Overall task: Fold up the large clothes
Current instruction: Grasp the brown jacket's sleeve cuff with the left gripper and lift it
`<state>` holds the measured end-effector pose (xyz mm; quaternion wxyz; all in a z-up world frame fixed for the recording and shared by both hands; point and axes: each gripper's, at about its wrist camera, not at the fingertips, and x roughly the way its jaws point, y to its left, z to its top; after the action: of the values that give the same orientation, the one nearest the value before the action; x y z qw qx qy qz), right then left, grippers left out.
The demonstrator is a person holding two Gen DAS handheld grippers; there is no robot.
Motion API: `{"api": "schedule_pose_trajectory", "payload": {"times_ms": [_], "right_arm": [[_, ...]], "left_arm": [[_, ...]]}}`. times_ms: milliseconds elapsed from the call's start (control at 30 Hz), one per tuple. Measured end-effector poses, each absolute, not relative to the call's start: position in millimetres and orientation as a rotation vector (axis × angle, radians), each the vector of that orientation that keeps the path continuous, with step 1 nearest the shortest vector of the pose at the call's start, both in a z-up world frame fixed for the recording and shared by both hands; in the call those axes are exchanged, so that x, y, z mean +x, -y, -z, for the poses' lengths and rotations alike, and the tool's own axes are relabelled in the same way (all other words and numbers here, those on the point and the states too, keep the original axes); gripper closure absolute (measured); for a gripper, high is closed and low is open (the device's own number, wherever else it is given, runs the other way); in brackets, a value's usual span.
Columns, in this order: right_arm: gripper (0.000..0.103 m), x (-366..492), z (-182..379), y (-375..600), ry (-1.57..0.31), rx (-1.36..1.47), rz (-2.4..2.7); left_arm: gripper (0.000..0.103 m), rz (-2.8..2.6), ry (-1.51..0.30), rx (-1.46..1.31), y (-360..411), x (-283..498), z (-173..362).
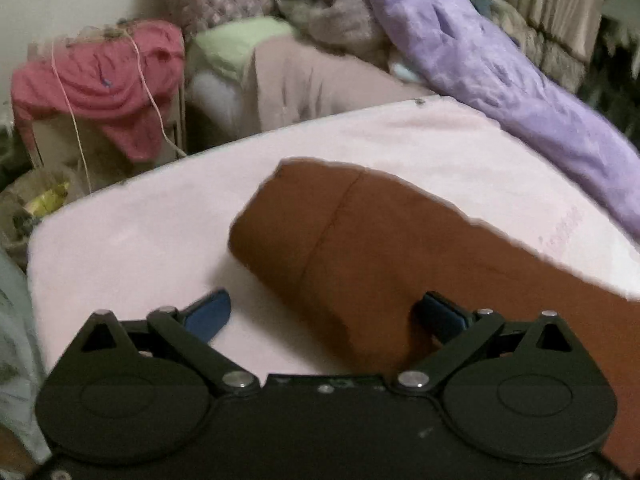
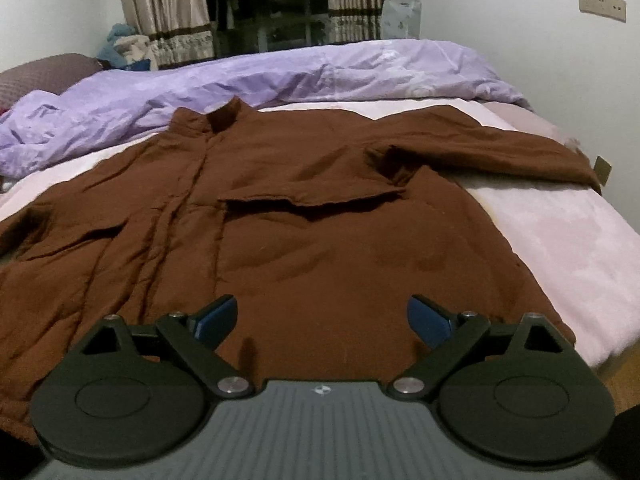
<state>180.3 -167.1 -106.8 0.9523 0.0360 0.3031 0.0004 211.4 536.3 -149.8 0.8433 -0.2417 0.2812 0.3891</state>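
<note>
Brown fabric fills the near ground: the brown jacket (image 2: 304,216) lies spread flat, front up, on the pale pink bed sheet (image 2: 560,240), and everything here is placed off that jacket. Nearest of all, the right gripper (image 2: 322,320) hovers over the jacket's lower hem, blue-padded fingers (image 2: 216,318) spread wide with nothing between them. Over on the other camera, the left gripper (image 1: 326,314) sits above the end of one sleeve (image 1: 320,232), jaws parted wide; one blue pad is over bare sheet beside the sleeve, the other over the brown cloth, though whether it touches is hard to tell. Moving up the jacket, a chest pocket flap (image 2: 308,200) lies across the middle, the button placket runs up to the stand collar (image 2: 226,114), and the opposite sleeve (image 2: 492,152) stretches out sideways. Just beyond the collar, a rumpled lilac duvet (image 2: 280,76) is bunched along the far side of the bed. Past the sleeve end, off the mattress, a pink garment (image 1: 108,80) drapes over a piece of furniture. Farthest back behind the duvet hang striped curtains (image 2: 164,4).
</note>
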Motion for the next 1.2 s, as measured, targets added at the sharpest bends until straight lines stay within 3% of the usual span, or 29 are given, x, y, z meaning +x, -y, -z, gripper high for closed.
{"api": "schedule_pose_trajectory", "payload": {"times_ms": [67, 133, 167, 200, 300, 500, 633, 900, 1033, 1200], "right_arm": [[0.0, 188.5, 108.8, 167.3, -0.632, 0.063, 0.014], [0.0, 196.1, 112.6, 168.4, -0.653, 0.057, 0.041], [0.0, 201.0, 115.0, 169.5, -0.667, 0.055, 0.053], [0.0, 205.3, 116.8, 171.4, -0.678, 0.053, 0.06], [0.0, 225.1, 112.7, 179.8, -0.711, -0.004, 0.062], [0.0, 265.7, 81.6, 221.2, -0.677, -0.126, 0.117], [0.0, 297.6, 72.1, 259.0, -0.664, -0.16, 0.215], [0.0, 316.3, 71.1, 304.7, -0.601, -0.05, 0.273], [0.0, 318.9, 78.1, 316.0, -0.642, -0.027, 0.278], [0.0, 328.5, 91.1, 325.0, -0.718, -0.084, 0.351]], "left_arm": [[0.004, -0.809, -0.622, -0.471, -528.2, 227.2, 152.4], [0.02, -0.801, -0.615, -0.417, -515.6, 232.9, 153.6], [0.058, -0.802, -0.605, -0.385, -510.6, 234.7, 152.3], [0.074, -0.79, -0.589, -0.362, -503.9, 234.2, 149.5], [0.094, -0.763, -0.553, -0.403, -504.9, 233.8, 140.3], [0.096, -0.791, -0.473, -0.432, -488.7, 241.6, 88.4], [0.096, -0.701, -0.393, -0.363, -431.4, 272.0, 36.6], [0.096, -0.033, -0.321, -0.321, -177.0, 370.3, -49.7], [0.095, 0.254, -0.381, -0.291, -47.6, 413.0, -31.2], [0.095, 0.357, -0.635, -0.255, 60.5, 447.2, 66.2]]}}
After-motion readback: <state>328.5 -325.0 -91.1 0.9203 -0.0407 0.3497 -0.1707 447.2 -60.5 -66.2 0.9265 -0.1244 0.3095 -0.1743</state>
